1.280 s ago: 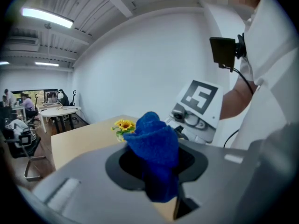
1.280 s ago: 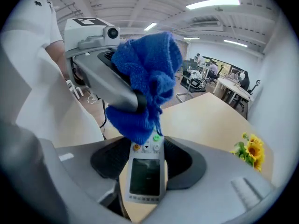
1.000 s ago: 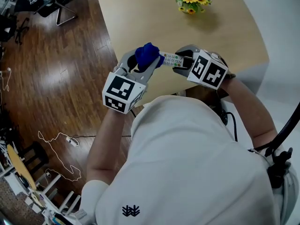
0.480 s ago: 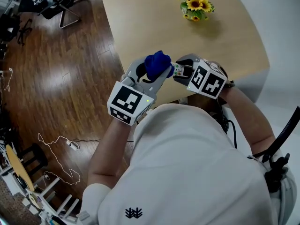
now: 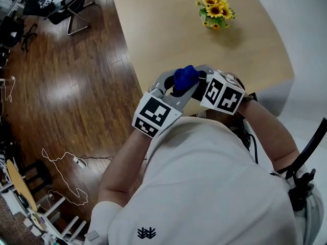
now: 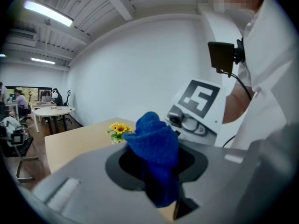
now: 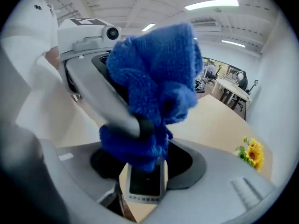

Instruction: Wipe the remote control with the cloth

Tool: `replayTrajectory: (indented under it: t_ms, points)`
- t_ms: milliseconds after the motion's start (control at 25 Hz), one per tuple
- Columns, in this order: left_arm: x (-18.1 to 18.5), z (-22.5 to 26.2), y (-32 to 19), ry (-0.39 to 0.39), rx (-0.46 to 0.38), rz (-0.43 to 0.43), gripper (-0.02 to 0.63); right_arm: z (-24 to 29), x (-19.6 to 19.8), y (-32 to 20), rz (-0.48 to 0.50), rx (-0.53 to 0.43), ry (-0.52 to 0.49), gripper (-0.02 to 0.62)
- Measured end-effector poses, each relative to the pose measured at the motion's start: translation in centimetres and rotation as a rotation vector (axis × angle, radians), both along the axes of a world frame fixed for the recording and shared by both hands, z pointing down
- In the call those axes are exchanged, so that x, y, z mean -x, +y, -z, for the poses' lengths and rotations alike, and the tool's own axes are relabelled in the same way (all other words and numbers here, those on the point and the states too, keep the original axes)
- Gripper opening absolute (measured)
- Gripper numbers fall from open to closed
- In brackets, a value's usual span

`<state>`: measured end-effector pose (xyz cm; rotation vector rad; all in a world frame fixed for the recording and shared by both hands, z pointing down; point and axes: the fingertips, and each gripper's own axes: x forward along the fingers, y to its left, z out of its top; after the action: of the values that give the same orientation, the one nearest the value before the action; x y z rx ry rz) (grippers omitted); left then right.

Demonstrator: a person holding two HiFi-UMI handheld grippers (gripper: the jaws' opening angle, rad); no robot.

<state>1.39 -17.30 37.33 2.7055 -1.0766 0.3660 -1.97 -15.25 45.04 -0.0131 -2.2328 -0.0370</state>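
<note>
My left gripper (image 5: 180,84) is shut on a bunched blue cloth (image 5: 185,76), which fills its jaws in the left gripper view (image 6: 155,146). My right gripper (image 5: 202,80) is shut on the near end of a light remote control (image 7: 145,181) with a dark panel. The cloth (image 7: 152,97) lies pressed over the remote's far part, right up against the right gripper's jaws. In the head view the remote is hidden under the cloth. Both grippers meet above the near edge of the wooden table (image 5: 168,29).
A small pot of yellow flowers (image 5: 216,9) stands at the table's far right, also in the left gripper view as flowers (image 6: 118,129). Dark wood floor (image 5: 61,86) with cables and chairs lies to the left. The person's white-sleeved arms are close behind both grippers.
The left gripper has slid the cloth along the remote toward the right gripper, covering the buttons that showed before. Both grippers sit a little further right in the head view.
</note>
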Motion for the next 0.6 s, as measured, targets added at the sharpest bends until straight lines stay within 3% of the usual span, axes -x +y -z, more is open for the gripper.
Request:
replayTrajectory:
  t_ms: [600]
  points:
    - [7.5, -0.9, -0.8, -0.060, 0.019, 0.137, 0.146, -0.6, -2.6, -1.0, -0.047, 0.000, 0.048, 0.218]
